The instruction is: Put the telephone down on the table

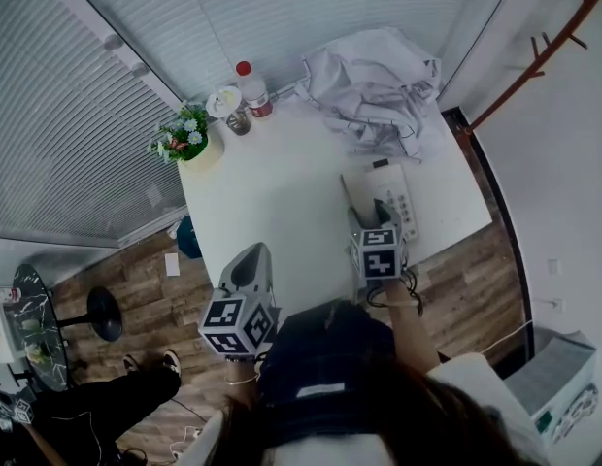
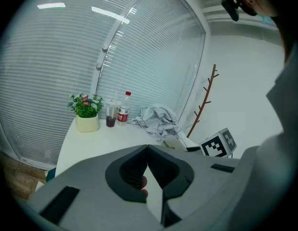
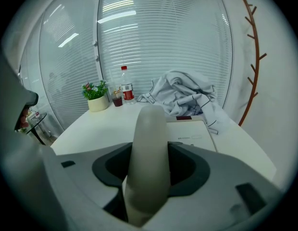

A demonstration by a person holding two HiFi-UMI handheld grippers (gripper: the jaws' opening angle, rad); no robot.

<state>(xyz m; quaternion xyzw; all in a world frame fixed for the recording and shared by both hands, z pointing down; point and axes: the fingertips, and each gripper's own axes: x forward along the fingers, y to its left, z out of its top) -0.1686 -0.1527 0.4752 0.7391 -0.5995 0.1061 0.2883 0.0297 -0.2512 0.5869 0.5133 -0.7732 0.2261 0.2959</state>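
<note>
Right gripper (image 3: 148, 148) grips the telephone handset (image 3: 149, 124); left gripper (image 2: 148, 147) is empty.
Right jaws stand wide, pressed on the handset's sides, just over the telephone base (image 3: 199, 134) on the bench (image 1: 282, 202). Left jaws meet at their tips. The gripper body hides the handset's lower end.

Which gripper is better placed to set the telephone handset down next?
Right. The right gripper is shut on the handset, over the table by the telephone base; the left gripper is shut and empty, at the table's near edge.
</note>
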